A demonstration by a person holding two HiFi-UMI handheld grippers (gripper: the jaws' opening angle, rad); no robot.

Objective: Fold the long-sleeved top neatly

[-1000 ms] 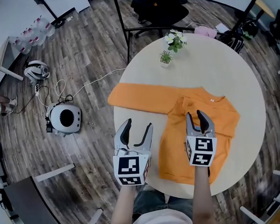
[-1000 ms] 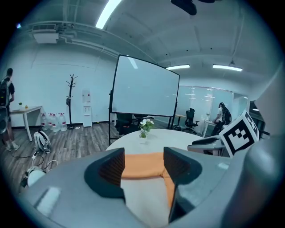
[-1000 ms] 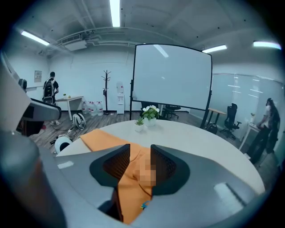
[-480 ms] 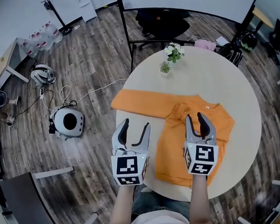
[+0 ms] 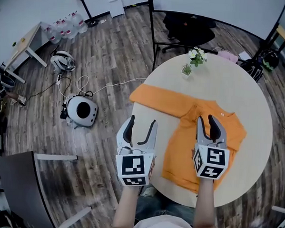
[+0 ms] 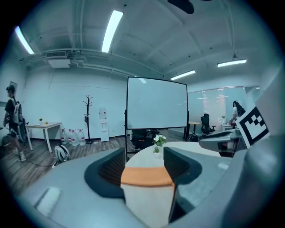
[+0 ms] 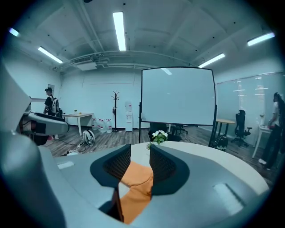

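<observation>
Two grippers: we hold one in each hand, side by side, both raised over the near part of the bench (image 5: 220, 82) and touching nothing.
Left gripper (image 5: 142, 123): its jaws are spread wide. In its own view (image 6: 144, 156) only air is between the pads, with the bench edge and an orange strip of cloth far behind the gap.
Right gripper (image 5: 206, 120): its jaws are apart, more narrow than the left ones, and they have just been closing a little. Its own view (image 7: 140, 153) shows no thing between the pads, only orange cloth lower down, behind the gap.
Long-sleeved top (image 5: 179, 146): orange, lying flat on the round bench, collar away from us, hem near the edge closest to us.
Sleeve (image 5: 153, 98): one sleeve is stretched out to the left and its end comes to the bench edge. We cannot follow the other sleeve.
Place of the grippers: the right one is over the body of the top, and the left one is beside the top, over the left edge of the bench.
Far side of the bench: a small potted plant (image 5: 186, 69) and white flowers (image 5: 197, 54) stand well apart from the top.
</observation>
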